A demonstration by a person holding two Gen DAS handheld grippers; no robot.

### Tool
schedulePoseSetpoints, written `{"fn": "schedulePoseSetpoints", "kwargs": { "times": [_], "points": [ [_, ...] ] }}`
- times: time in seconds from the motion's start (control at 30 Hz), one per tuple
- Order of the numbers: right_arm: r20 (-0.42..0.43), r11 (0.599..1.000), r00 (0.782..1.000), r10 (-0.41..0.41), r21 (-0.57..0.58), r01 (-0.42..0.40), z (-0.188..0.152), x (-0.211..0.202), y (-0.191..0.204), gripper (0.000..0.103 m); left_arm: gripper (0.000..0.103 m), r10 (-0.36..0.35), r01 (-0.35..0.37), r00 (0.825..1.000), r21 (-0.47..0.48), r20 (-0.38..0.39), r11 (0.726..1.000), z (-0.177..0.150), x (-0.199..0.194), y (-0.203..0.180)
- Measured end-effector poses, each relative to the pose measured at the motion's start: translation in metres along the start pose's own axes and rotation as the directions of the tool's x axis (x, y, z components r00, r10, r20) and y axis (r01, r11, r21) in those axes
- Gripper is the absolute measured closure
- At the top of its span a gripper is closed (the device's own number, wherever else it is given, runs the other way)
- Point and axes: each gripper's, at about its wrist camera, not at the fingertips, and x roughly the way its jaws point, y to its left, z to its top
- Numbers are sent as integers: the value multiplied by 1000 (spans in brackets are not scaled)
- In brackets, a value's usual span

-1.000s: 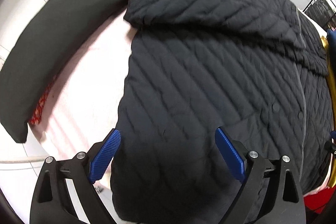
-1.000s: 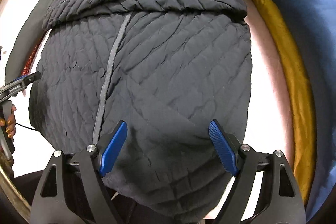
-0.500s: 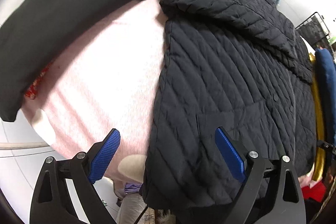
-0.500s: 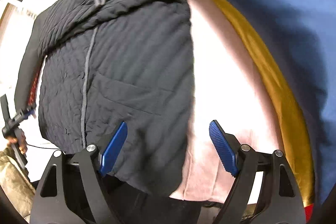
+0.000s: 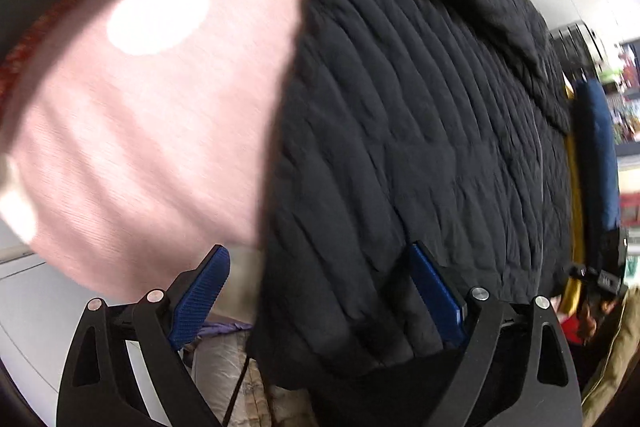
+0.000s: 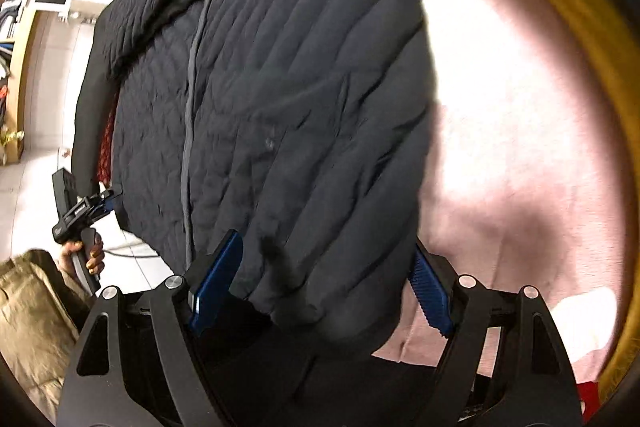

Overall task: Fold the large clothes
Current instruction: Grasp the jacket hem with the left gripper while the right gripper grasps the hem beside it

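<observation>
A large black quilted jacket (image 5: 420, 115) lies flat on a pink bed cover (image 5: 144, 99), sleeves folded across its top, with a grey zip line down the middle (image 6: 188, 131). My left gripper (image 5: 320, 291) is open at the jacket's near left hem corner, the corner lying between its blue pads. My right gripper (image 6: 324, 283) is open at the near right hem corner, the hem between its pads. The left gripper also shows in the right wrist view (image 6: 86, 211), held in a hand at the left edge.
The pink cover (image 6: 512, 131) lies to the right of the jacket. A mustard yellow cloth (image 6: 580, 39) and a dark blue cloth (image 5: 596, 155) run along the right side. A black cloth (image 6: 86, 115) lies along the left side. Shelves stand at the far left.
Both grippers have dropped lower and closer to the near hem. The left one moved toward the left corner, the right one toward the right corner. Both stay open.
</observation>
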Motion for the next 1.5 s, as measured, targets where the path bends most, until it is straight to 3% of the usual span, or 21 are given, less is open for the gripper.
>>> {"fn": "schedulePoseSetpoints", "kwargs": {
  "times": [0.13,0.33,0.37,0.47,0.63,0.77,0.93,1.03,1.17,1.3,1.5],
  "points": [
    [-13,1000,1000,-17,6,17,4,5,-3,38,26,13,-13,1000,52,-14,999,1,6,-8],
    [-41,1000,999,-30,-9,29,12,11,0,56,55,-27,28,999,27,-38,999,17,3,-7],
    [-46,999,998,-33,-13,32,11,11,2,63,68,-37,39,998,38,-44,999,17,2,-9],
    [-46,1000,999,-12,-24,10,8,1,8,79,90,-36,42,998,96,-58,995,15,-8,-19],
    [-41,998,999,18,-56,-20,0,-19,21,86,93,-71,80,995,160,-65,984,10,-38,-20],
    [-74,994,997,4,-109,-12,-13,-23,32,89,94,-57,73,995,190,-85,979,-5,-53,-14],
    [-117,998,992,37,-54,-43,-39,-19,24,89,94,-47,63,990,119,-134,991,-38,-44,-3],
    [-98,998,994,57,-15,-59,-31,-18,19,90,95,-48,55,991,60,-123,997,-36,-39,-3],
    [-38,993,998,41,-108,-45,-3,-26,44,92,95,-40,48,996,106,-78,993,-10,-48,-29],
    [65,983,998,17,-182,-5,46,-35,71,93,95,-75,66,995,138,63,988,42,-78,-53],
    [261,974,965,-30,-210,87,151,-72,90,93,95,-36,-1,972,158,231,987,138,-99,-71]
  ]
}}
